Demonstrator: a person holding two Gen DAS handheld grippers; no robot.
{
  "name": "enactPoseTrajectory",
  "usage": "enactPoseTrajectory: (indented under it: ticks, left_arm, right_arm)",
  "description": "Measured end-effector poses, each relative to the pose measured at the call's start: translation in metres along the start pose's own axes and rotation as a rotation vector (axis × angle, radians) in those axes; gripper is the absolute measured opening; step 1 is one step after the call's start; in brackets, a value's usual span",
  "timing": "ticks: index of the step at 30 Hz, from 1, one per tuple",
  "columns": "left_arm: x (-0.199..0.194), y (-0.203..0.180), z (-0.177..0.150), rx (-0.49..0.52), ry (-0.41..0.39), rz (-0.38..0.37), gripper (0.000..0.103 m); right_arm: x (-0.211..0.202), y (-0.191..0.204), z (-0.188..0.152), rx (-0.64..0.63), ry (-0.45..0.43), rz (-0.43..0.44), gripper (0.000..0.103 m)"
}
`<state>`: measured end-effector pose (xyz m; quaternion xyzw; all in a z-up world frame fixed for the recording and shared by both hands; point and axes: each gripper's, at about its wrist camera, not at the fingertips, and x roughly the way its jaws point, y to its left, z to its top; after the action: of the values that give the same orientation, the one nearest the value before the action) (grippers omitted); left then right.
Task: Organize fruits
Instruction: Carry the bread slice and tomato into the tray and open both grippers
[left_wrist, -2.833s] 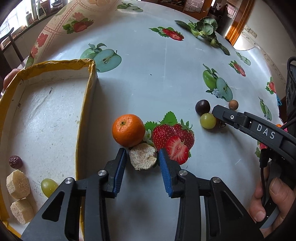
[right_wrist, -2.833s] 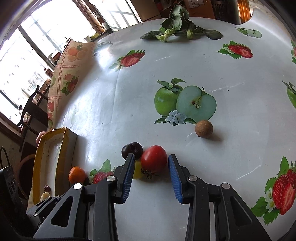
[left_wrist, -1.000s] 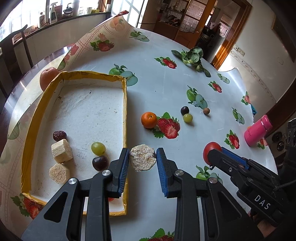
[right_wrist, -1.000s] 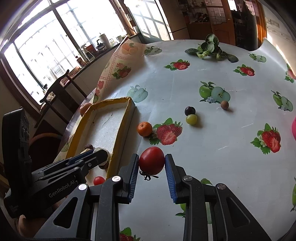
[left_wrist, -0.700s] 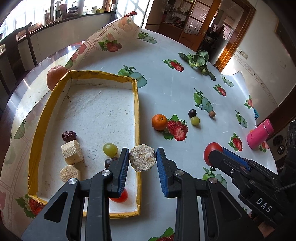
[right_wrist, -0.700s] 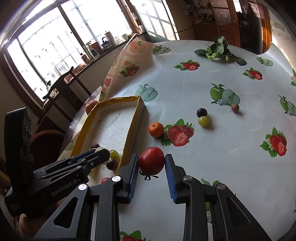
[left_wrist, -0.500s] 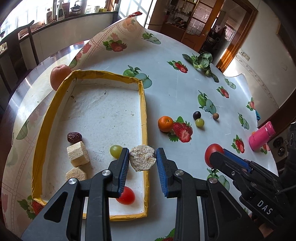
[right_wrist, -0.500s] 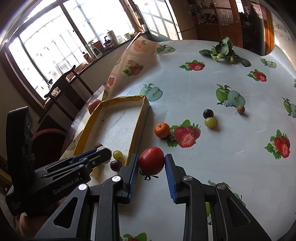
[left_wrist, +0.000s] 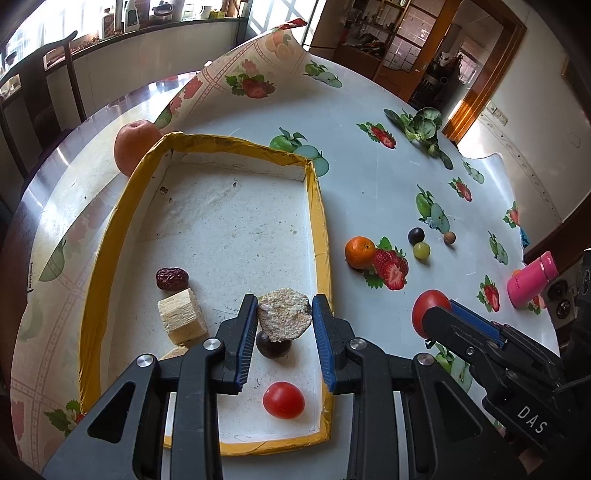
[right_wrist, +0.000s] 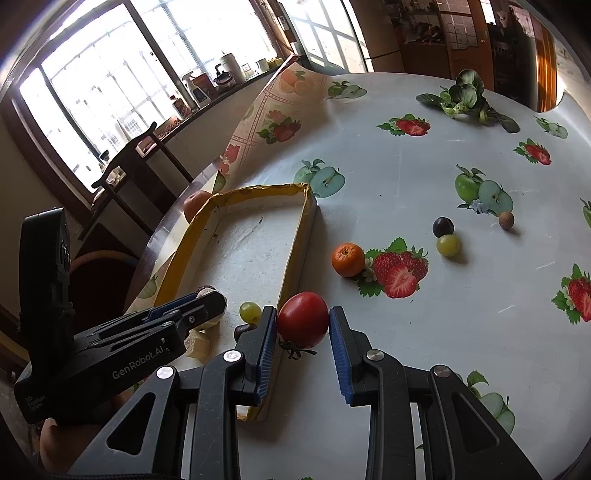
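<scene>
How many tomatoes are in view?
2: one tomato lies in the tray near its front edge; the other is held in the right tool. None seems hidden.

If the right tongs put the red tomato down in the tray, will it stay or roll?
The tomato is round and smooth, so it may roll a little. The tray has raised walls that should stop it. Its skin looks shiny, so it could slip between the right tongs.

Windows (right_wrist: 110, 92): large, gridded, bright daylight.
Chair (right_wrist: 144, 162): dark wood, beneath the sill.
Doorway (left_wrist: 476, 74): wooden frame; the room beyond is dim, perhaps a kitchen.
</scene>
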<state>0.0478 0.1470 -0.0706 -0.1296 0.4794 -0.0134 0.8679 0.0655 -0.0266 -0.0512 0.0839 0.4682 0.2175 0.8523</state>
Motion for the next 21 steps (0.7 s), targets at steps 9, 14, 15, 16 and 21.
enactPoseTrajectory:
  ticks: [9,14,15,16,21]
  left_arm:
    - [0.009,0.02,0.011,-0.009,0.006,0.014,0.027]
    - [0.013,0.038,0.028,-0.029,-0.004,0.034,0.027]
    - [0.015,0.042,0.032,-0.032,-0.007,0.04,0.027]
    - [0.016,0.045,0.037,-0.035,-0.011,0.045,0.027]
    - [0.029,0.062,0.06,-0.056,-0.011,0.065,0.027]
  right_arm:
    - [0.017,0.01,0.005,-0.007,0.016,0.012,0.029]
    - [0.033,0.023,0.011,-0.03,0.027,0.025,0.029]
    - [0.037,0.026,0.013,-0.036,0.03,0.029,0.029]
    - [0.042,0.029,0.015,-0.042,0.035,0.032,0.029]
    - [0.067,0.047,0.024,-0.079,0.055,0.044,0.029]
